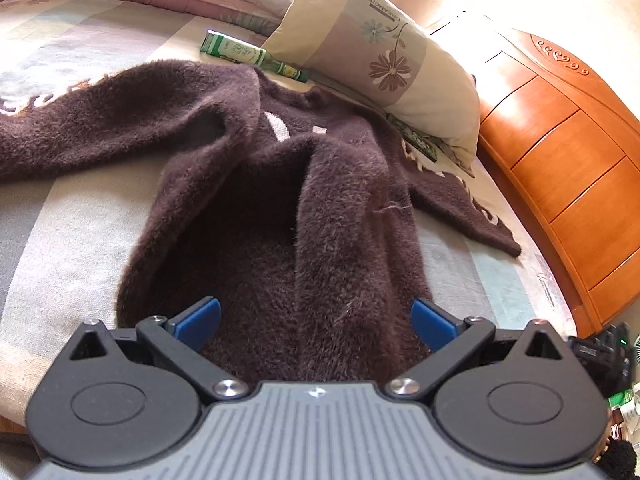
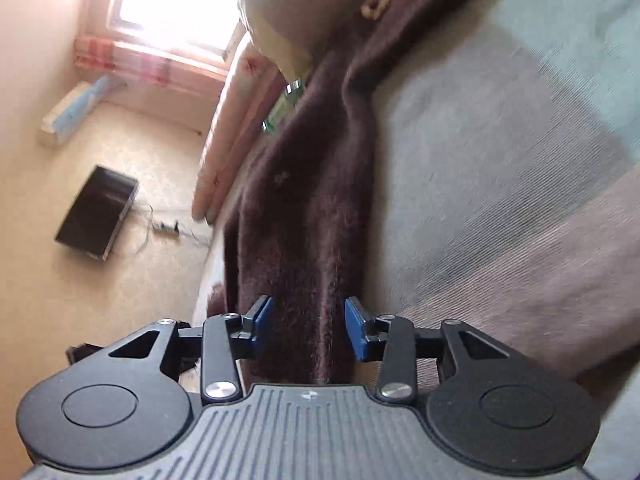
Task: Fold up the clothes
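Sweater [image 1: 256, 168], dark brown and fuzzy, lies crumpled on the striped bedspread [image 1: 60, 216]; in the left wrist view one sleeve runs off the left edge and its near hem passes out of sight under the gripper body. A white motif on the chest is mostly buried in folds, and a pale pattern along the far right hem is only partly legible. Left gripper [image 1: 316, 320]: jaws spread wide, blue pads [image 1: 200, 318] standing over the fabric at either side of a raised fold, not pressing it. Right gripper [image 2: 309, 330]: jaws partly apart, a ridge of the sweater [image 2: 304, 208] lying between the pads [image 2: 356, 328]; whether they touch the nap cannot be told, as this view is motion-blurred. Beyond the garment, a green bottle [image 1: 256, 56] lies on its side, its far end hidden by a flowered pillow [image 1: 384, 64] that leans at the far right. A wooden headboard [image 1: 560, 168] bounds the right side. In the right wrist view, a dark open box [image 2: 98, 212] and a cable sit on the floor left of the bed, with a bright window [image 2: 176, 4] overexposed behind.
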### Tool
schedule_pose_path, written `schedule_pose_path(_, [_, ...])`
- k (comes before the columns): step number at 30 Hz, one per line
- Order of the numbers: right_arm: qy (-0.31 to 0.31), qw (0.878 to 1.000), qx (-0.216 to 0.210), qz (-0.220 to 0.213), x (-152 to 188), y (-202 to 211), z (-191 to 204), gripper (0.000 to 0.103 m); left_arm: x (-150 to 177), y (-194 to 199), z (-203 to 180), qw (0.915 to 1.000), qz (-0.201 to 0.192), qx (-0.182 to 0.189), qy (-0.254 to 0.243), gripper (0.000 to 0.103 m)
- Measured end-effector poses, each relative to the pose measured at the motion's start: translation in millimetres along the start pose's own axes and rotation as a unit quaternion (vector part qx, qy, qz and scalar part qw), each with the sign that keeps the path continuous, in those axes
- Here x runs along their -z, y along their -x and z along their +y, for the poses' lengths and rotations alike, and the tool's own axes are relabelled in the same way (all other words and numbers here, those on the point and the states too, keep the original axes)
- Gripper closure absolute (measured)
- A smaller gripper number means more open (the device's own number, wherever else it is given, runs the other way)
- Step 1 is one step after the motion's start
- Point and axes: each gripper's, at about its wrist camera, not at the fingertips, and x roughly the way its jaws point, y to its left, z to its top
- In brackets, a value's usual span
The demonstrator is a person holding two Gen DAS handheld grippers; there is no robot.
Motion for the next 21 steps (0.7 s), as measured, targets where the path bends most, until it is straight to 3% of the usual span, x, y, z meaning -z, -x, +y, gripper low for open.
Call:
schedule_pose_path(2, [0.014,0.999,0.035,0.012,1,-25,3,0.047,1,-1,2,1.0000,0.000,0.001,0.003,0.002])
schedule_pose_path(3, [0.014,0.999,0.038,0.016,2,-36,3,0.049,2,-1,3,1.0000,0.000,0.002,0.005,0.002])
schedule_pose_path(7, [0.010,1.000,0.016,0.021,-1,-70,5,0.049,3,-6,6,0.9999,0.009,-0.004,0.007,0.002])
schedule_pose_path(10, [0.038,0.999,0.013,0.026,-4,-97,11,0.056,4,-11,10,0.9998,0.012,-0.006,0.012,0.002])
schedule_pose_path(11, [0.046,0.998,0.013,0.028,-4,-105,13,0.065,4,-13,11,0.9997,0.014,-0.007,0.016,0.002])
schedule_pose_path(12, [0.050,0.998,0.022,0.028,-4,-108,12,0.085,4,-14,12,0.9997,0.016,-0.008,0.019,0.002])
schedule_pose_path(13, [0.053,0.998,0.030,0.028,-3,-112,12,0.091,4,-15,12,0.9997,0.016,-0.009,0.018,0.002])
schedule_pose_path(17, [0.055,0.998,0.042,0.014,0,-106,15,0.091,5,-14,11,0.9997,0.018,-0.014,0.010,0.002])
schedule_pose_path(21, [0.084,0.996,0.019,-0.018,-2,-75,42,0.092,4,-9,10,0.9996,0.016,-0.024,0.008,0.002])
